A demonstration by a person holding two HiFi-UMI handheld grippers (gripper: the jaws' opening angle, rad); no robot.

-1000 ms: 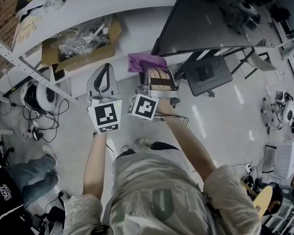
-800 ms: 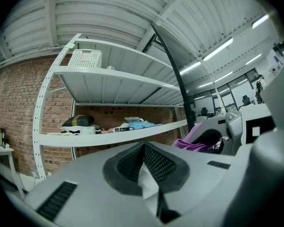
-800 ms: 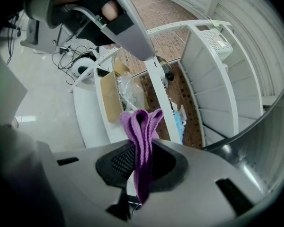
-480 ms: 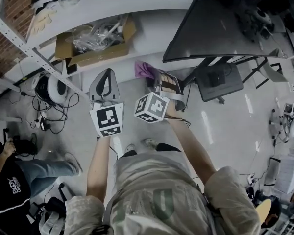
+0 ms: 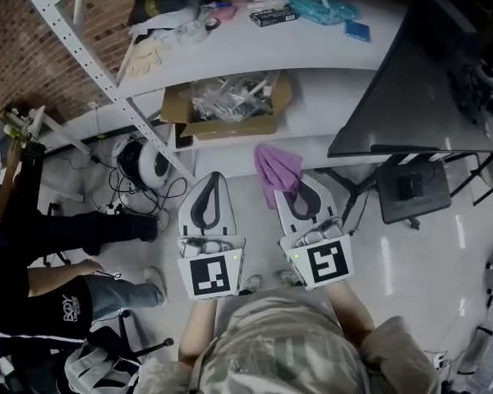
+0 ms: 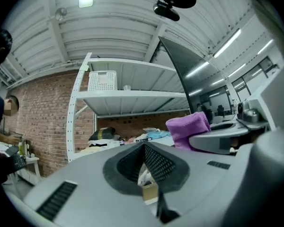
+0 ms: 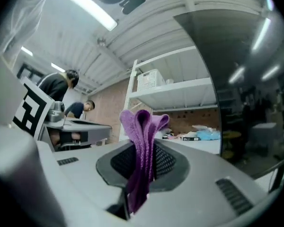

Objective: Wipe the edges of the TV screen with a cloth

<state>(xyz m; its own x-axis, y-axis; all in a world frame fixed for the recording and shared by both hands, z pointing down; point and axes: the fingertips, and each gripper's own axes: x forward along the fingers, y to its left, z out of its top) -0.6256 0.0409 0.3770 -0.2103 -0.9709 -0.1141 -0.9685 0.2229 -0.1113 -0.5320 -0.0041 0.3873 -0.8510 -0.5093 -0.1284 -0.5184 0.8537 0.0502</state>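
Right gripper (image 7: 142, 161): fingers clamped on folded purple cloth (image 7: 141, 136), standing above the tips.
Left gripper (image 6: 144, 161): fingers together, nothing held.
Head view: cloth apart from TV screen (image 5: 423, 80), lower left.

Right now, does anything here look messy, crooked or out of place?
Mostly clutter: the cardboard box on the lower shelf is heaped with crumpled plastic, and cables lie tangled on the floor. The purple cloth bunches unevenly in the right gripper.
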